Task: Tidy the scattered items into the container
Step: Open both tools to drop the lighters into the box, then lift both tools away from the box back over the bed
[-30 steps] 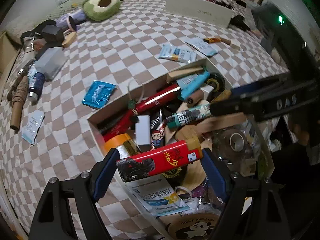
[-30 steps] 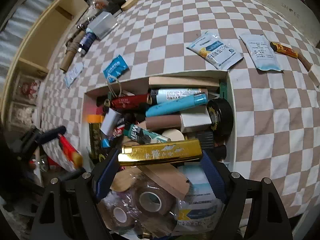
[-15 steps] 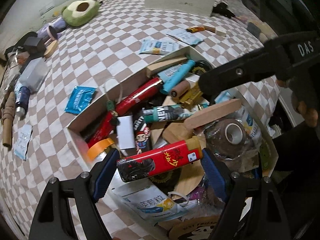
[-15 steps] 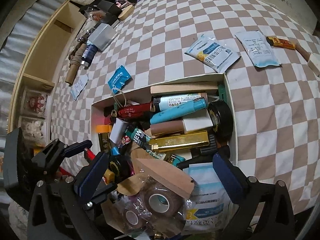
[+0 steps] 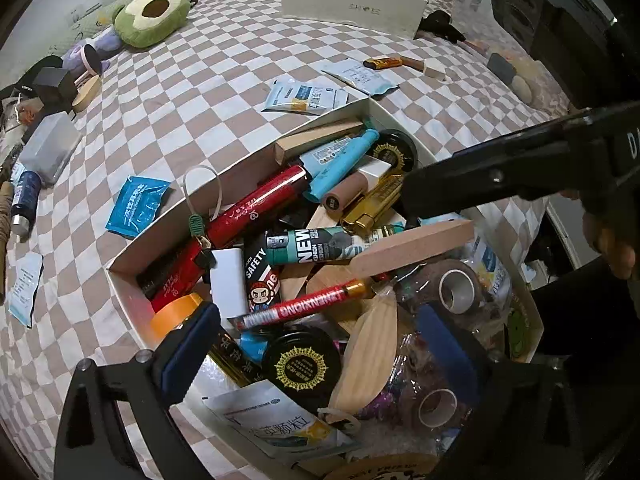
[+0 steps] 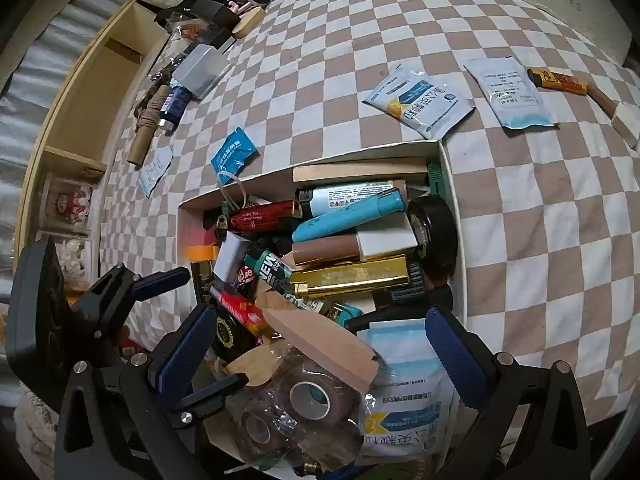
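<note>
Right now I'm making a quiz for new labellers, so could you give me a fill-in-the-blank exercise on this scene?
1. The gold bar lies inside the ____.
2. The jaws of the left gripper and the right gripper stand ____.
3. The blue sachet lies on the ____ bedspread, outside the box.
4. The plush toy on the bedspread is shaped like a halved ____.

Missing words: box; open; checkered; avocado

The red tube (image 5: 302, 309) lies slantwise atop the clutter in the white box (image 5: 128, 288).
</note>
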Motion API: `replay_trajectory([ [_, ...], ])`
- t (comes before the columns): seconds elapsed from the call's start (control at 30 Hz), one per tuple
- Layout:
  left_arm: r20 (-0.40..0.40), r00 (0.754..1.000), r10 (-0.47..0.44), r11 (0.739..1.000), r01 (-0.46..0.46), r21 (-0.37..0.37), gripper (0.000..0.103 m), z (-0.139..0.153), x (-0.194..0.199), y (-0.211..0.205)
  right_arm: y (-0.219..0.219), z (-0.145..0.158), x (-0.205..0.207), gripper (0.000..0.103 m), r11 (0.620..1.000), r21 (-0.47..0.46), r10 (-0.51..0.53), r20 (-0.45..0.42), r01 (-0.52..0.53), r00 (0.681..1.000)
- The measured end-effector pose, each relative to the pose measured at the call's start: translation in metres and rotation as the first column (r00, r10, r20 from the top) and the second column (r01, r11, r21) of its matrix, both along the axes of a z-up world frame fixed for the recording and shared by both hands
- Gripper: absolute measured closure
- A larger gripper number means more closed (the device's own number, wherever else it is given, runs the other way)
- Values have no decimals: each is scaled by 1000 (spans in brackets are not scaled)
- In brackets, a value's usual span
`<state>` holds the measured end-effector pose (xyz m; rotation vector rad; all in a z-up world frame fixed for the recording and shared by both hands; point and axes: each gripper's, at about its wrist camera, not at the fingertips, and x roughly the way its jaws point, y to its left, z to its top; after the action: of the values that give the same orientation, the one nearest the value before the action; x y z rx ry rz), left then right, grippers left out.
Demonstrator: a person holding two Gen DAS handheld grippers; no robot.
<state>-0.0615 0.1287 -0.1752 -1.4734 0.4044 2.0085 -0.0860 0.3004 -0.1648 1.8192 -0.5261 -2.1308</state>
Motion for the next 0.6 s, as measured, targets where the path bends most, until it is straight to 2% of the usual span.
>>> replay_trajectory([
  [0.33, 14, 999, 46, 999, -46, 5, 2, 3, 0, -10, 2, 0, 2, 0, 1000, -6, 6, 3, -6, 1000],
  [0.6, -30, 990, 139, 989, -138, 51, 3, 29, -5, -28, 0, 14, 8, 0, 999, -46, -2, -32, 0, 999],
])
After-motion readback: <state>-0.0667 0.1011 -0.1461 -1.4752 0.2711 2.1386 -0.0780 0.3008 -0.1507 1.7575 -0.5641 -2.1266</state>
